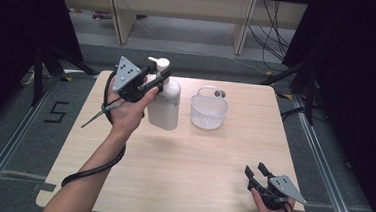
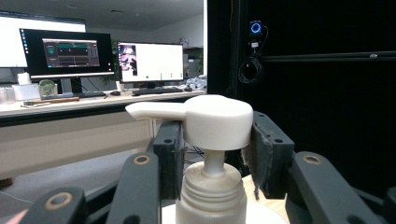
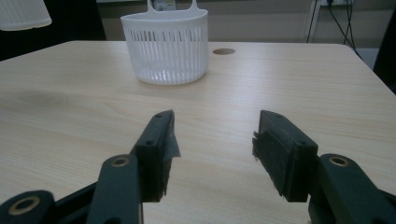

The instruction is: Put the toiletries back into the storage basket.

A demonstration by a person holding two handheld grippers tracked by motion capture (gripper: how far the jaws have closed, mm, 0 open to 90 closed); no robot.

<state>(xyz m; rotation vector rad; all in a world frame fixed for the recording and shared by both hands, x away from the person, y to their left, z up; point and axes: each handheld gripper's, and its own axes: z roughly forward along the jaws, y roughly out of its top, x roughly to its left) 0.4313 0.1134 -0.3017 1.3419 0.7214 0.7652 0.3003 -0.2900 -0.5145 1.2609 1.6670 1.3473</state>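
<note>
High view: a wooden tabletop with a white basket on it.
Left tool: lifted up, clamped on the neck of the soap bottle just under the pump head.
Soap bottle: off the tabletop and tilted, just beside the basket.
Right tool: low near the front right corner, jaws apart, holding nothing.

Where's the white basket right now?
In the high view the white basket stands on the table, far side, right of centre, just right of the pump bottle gripped by the left gripper; they stand apart.
</note>
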